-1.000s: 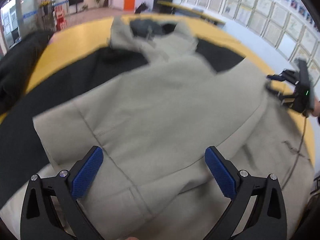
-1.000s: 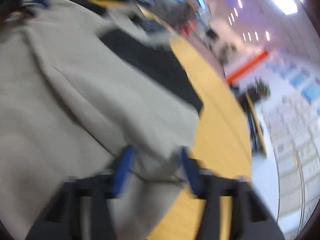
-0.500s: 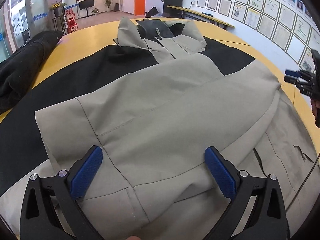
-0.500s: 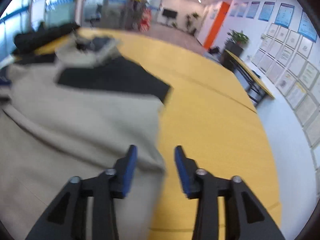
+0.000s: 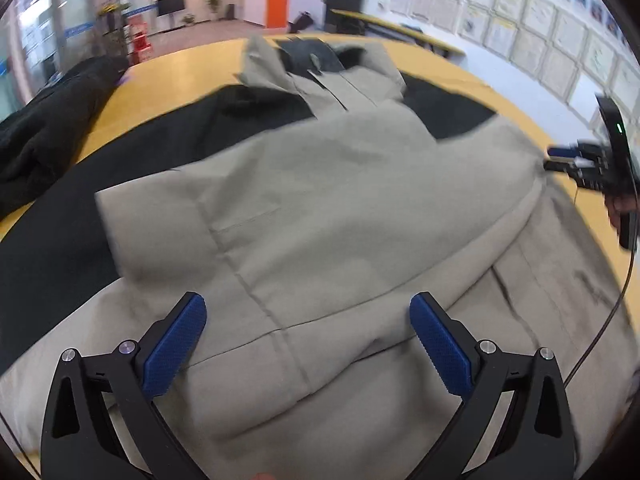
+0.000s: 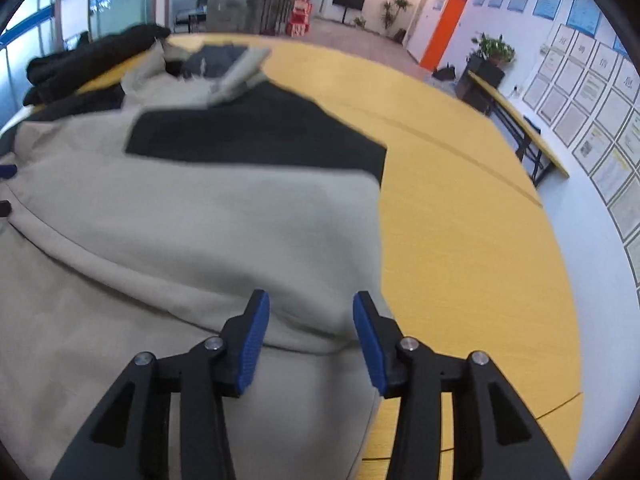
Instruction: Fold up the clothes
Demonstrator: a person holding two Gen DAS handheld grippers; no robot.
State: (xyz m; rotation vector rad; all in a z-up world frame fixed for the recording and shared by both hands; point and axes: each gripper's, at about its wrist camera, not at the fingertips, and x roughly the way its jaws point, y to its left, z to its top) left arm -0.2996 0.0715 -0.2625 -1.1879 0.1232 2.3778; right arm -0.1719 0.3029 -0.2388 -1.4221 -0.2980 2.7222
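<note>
The beige-and-black jacket [image 5: 328, 208] lies spread across my yellow table [image 6: 460, 220], a sleeve folded over its body. My left gripper [image 5: 308, 340] gapes wide above it, holding nothing; my right gripper [image 6: 308, 336] is part-open at the side edge, apparently not pinching yet. The cloth looks thick, soft and limp: I'd grab at the seamed hem.

Left gripper [image 5: 307, 334]: jaws spread wide, nothing between the blue pads [image 5: 176, 346]. Right gripper [image 6: 310, 340]: jaws parted, narrower gap, pointing forward; also visible at far right of left view.
</note>
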